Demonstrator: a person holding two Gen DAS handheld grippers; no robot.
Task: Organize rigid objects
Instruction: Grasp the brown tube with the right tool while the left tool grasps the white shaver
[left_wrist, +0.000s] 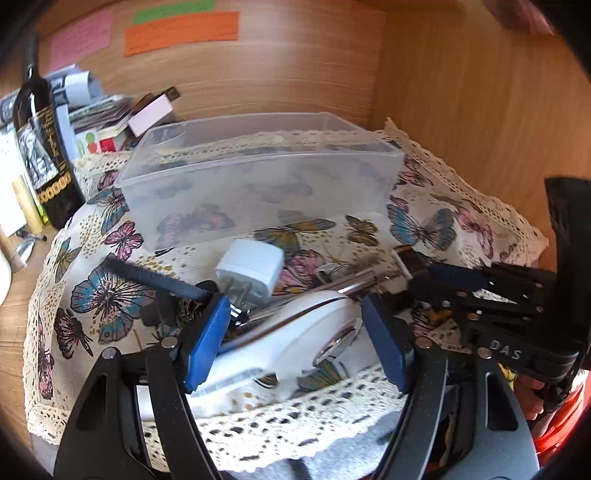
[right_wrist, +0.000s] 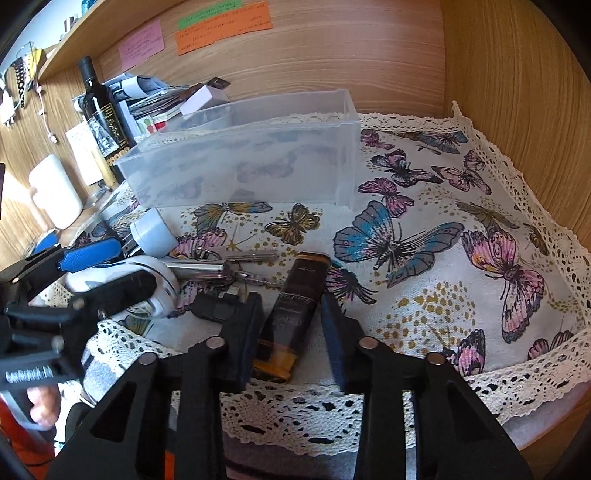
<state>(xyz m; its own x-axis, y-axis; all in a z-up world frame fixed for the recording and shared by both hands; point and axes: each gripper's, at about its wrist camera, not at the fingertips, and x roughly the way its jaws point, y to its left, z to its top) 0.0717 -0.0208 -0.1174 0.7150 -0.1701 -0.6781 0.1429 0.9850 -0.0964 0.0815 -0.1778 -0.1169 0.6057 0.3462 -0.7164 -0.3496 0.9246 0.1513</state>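
On a desk covered by a butterfly-print cloth (right_wrist: 424, 229) with a lace edge, a person works with two handheld grippers. The left gripper (left_wrist: 295, 332) has its blue-padded jaws spread wide on either side of a white oval gadget with a chrome disc (left_wrist: 295, 339), not yet pressing it. The right gripper (right_wrist: 291, 332) is also open, its jaws straddling a small dark rectangular bottle with an amber base (right_wrist: 295, 306) that lies flat on the cloth; the left jaw seems to be at or near its side, the right one apart. Just beyond lie a white plug adapter (left_wrist: 255, 269), a bunch of keys (right_wrist: 229, 269) and a black file-like tool (left_wrist: 155, 277), crowded together. Behind them stands an empty clear plastic bin (left_wrist: 258, 177), the likely destination. To grip well, each gripper should probably centre on its object's long sides and close squarely, then lift straight up so neighbouring keys are not dragged along.
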